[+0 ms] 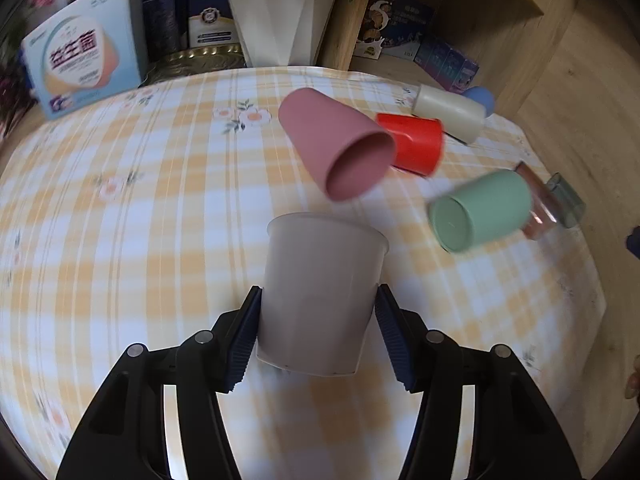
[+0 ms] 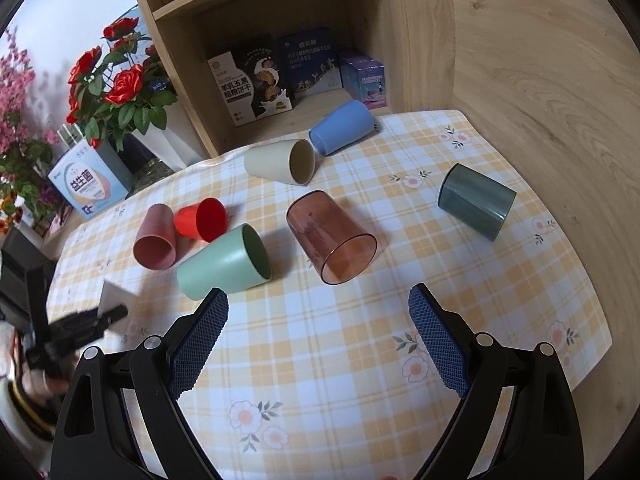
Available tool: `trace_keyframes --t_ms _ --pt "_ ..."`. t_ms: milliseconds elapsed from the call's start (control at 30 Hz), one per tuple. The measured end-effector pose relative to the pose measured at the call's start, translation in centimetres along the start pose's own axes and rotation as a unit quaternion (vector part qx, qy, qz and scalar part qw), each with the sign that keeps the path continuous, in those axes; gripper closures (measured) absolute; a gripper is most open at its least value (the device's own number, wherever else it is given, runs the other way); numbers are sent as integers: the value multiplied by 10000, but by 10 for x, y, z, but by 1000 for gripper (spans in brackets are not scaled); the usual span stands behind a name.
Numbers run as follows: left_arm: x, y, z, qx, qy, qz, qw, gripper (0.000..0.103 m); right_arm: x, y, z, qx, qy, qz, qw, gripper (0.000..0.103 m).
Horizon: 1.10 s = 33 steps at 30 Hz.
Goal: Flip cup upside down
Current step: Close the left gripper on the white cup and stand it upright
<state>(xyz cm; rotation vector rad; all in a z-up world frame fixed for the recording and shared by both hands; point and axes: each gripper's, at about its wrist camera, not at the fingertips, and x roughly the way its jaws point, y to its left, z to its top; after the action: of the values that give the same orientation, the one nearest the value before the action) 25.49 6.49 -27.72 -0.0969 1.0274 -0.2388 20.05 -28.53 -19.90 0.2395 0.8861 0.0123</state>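
My left gripper (image 1: 318,320) is shut on a pale grey-white cup (image 1: 320,292), its wide rim pointing away from the camera, its base toward me, held above the checked tablecloth (image 1: 140,220). In the right wrist view the same cup (image 2: 116,296) shows at the far left, with the left gripper's black body below it. My right gripper (image 2: 318,312) is open and empty above the cloth, with a green cup (image 2: 224,264) just past its left finger and a clear brown cup (image 2: 332,236) ahead.
Several cups lie on their sides: pink (image 2: 156,238), red (image 2: 202,220), cream (image 2: 280,160), blue (image 2: 340,128), dark teal (image 2: 476,200). A wooden shelf with boxes (image 2: 256,84) stands at the back, with a white flower pot (image 1: 280,20) and a box (image 1: 80,64) at the back left.
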Motion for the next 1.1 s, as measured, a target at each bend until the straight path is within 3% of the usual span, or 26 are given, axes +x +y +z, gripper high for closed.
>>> trace_keyframes --t_ms 267,467,800,1100 --pt "-14 -56 -47 -125 195 -553 9982 48 -5 2 -7 26 26 142 9999 14" --pt "6 -91 -59 -81 541 -570 9969 48 -11 -1 -11 15 4 187 9998 14" --pt "10 -123 -68 259 704 -685 9948 47 -10 -18 -16 190 41 58 9998 14" --pt "-3 -122 -67 268 535 -692 9958 29 -11 -17 -21 188 79 33 9998 14"
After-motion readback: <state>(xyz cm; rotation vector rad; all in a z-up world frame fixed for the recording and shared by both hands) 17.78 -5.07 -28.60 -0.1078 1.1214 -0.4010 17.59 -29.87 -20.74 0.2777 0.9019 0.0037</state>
